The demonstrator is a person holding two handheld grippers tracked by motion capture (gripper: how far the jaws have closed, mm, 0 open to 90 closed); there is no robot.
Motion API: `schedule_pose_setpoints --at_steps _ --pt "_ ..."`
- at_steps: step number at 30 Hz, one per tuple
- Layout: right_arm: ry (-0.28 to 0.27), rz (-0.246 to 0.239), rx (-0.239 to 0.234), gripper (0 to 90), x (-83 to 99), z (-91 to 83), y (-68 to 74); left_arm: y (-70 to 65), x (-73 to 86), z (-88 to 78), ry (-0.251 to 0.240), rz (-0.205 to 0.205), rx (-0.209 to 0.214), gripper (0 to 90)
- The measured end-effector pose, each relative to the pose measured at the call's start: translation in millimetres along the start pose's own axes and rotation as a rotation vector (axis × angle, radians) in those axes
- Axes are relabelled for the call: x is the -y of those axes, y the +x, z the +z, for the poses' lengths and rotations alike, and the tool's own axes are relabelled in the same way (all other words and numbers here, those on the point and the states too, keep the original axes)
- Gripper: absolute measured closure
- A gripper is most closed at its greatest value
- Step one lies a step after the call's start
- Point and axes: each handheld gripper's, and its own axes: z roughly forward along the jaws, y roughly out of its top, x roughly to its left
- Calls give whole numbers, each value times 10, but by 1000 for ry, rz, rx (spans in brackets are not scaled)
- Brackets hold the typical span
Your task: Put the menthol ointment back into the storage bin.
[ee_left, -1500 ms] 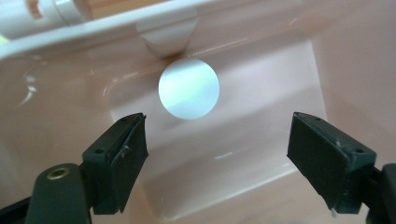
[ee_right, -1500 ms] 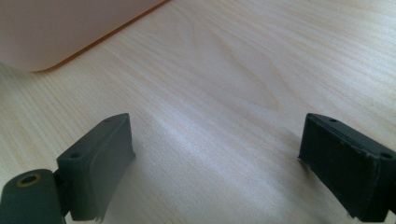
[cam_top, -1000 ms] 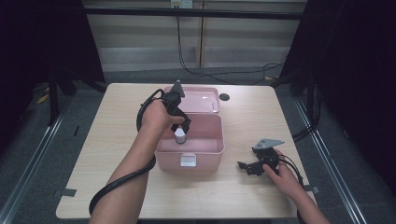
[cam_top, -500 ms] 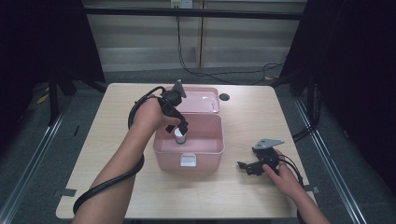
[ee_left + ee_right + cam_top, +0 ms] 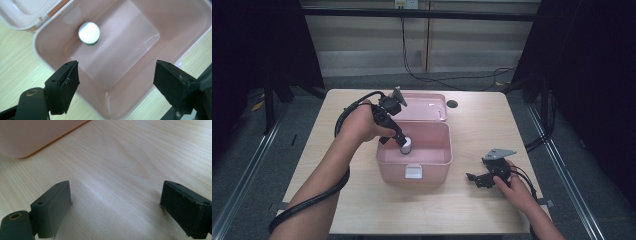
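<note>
A pink plastic box (image 5: 432, 161) stands mid-table with its lid (image 5: 424, 108) folded back behind it. Inside, toward the back left, a small bottle with a white cap (image 5: 406, 145) stands upright. My left gripper (image 5: 400, 140) hangs over the box just beside the bottle. In the left gripper view its jaws (image 5: 116, 72) are wide open above the box floor (image 5: 120, 50), with the white cap (image 5: 89, 33) lying beyond them, untouched. My right gripper (image 5: 477, 179) rests on the table right of the box, open, with bare wood between its jaws (image 5: 115, 195).
A dark round hole (image 5: 452, 104) marks the tabletop right of the lid. The box's rounded corner (image 5: 30, 135) sits close to the right gripper. Bare wood (image 5: 482, 130) lies right of the box. Cables trail from both grippers.
The left forearm has swung out to the left and the hand has shifted a little left over the box. The bottle and the right gripper have stayed put.
</note>
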Motion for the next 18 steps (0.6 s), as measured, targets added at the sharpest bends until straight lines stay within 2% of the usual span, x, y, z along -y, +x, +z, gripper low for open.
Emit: schedule_pose_setpoints --at_steps 7,8,10,18 --pt "-2 0 0 91 1 1 0 77 125 -72 -10 -12 -7 204" --pt "-2 0 0 91 1 1 0 86 149 -76 -19 -24 -6 204" --pt "-2 -1 1 91 1 1 0 117 191 -98 -13 -17 -11 204" --pt "-2 -1 1 91 1 2 0 192 353 -200 -51 -35 -24 205"
